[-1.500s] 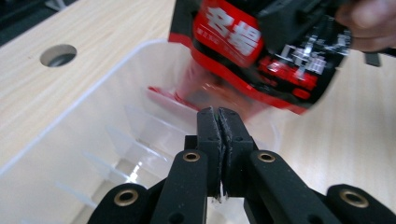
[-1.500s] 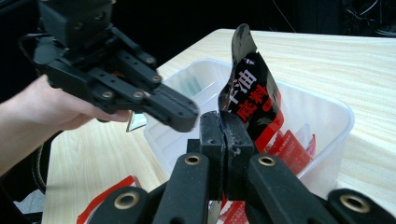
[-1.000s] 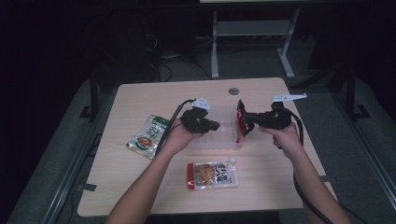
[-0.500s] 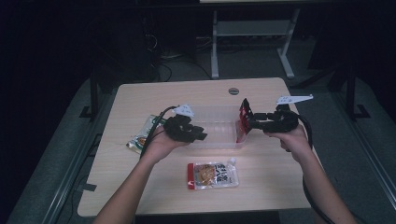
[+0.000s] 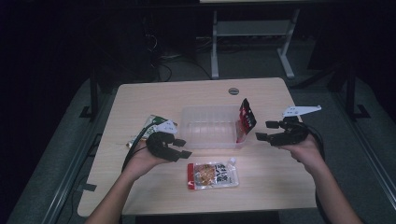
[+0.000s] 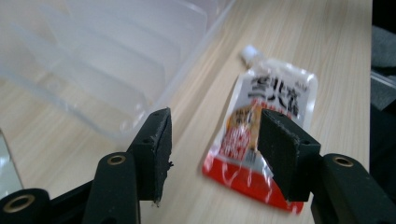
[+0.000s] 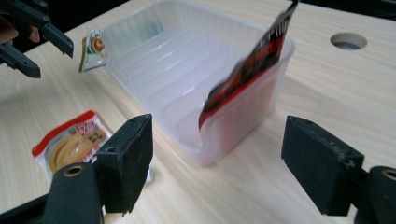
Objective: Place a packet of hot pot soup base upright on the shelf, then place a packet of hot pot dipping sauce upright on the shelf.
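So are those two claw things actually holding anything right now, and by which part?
No. The left gripper and right gripper have just been opening and grip nothing; the red pouch stands in the clear bin by itself.

Black claws (image 5: 179, 148), brass rivets, grey plate, bare forearms

I see a pale, light-grained wooden table (image 5: 140, 98) against dark surroundings. On it sits a clear, colourless plastic bin (image 5: 208, 127) with a red and black pouch (image 5: 245, 119) inside. In front lies a red and white pouch (image 5: 212, 175) with black lettering and an orange-brown picture. A green and white packet (image 5: 150, 128) lies left. My grippers are black.
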Action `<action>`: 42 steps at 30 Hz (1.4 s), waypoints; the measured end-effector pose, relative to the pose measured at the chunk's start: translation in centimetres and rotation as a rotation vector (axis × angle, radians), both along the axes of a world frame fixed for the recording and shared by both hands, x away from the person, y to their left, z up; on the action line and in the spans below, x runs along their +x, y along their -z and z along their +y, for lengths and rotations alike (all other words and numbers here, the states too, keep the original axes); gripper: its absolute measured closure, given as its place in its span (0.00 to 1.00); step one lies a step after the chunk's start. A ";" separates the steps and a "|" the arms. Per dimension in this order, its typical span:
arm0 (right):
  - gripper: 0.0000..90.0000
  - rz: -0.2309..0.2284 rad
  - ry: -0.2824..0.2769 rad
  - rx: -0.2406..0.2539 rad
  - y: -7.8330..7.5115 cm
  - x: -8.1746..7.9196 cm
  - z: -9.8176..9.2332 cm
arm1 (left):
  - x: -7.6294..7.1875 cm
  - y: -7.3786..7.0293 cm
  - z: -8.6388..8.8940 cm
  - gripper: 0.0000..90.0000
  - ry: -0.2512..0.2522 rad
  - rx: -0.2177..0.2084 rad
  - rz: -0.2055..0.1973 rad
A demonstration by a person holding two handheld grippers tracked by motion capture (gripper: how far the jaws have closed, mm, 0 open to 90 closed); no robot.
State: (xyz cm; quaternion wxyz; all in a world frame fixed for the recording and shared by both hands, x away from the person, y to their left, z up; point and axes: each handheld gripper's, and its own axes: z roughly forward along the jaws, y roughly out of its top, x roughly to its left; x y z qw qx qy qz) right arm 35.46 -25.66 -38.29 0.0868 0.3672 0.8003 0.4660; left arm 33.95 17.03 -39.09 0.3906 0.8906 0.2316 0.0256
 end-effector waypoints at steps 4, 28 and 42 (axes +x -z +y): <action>0.26 0.005 0.004 -0.022 0.5 -1.2 -0.5 | -1.1 0.9 0.8 0.49 -0.012 0.010 -0.002; 0.66 0.107 -0.110 -0.060 4.0 -7.3 0.9 | -3.6 3.5 0.4 1.00 0.073 0.065 0.019; 1.00 0.163 -0.369 -0.150 5.9 -7.5 7.5 | -2.2 4.6 -0.9 1.00 0.036 0.063 0.003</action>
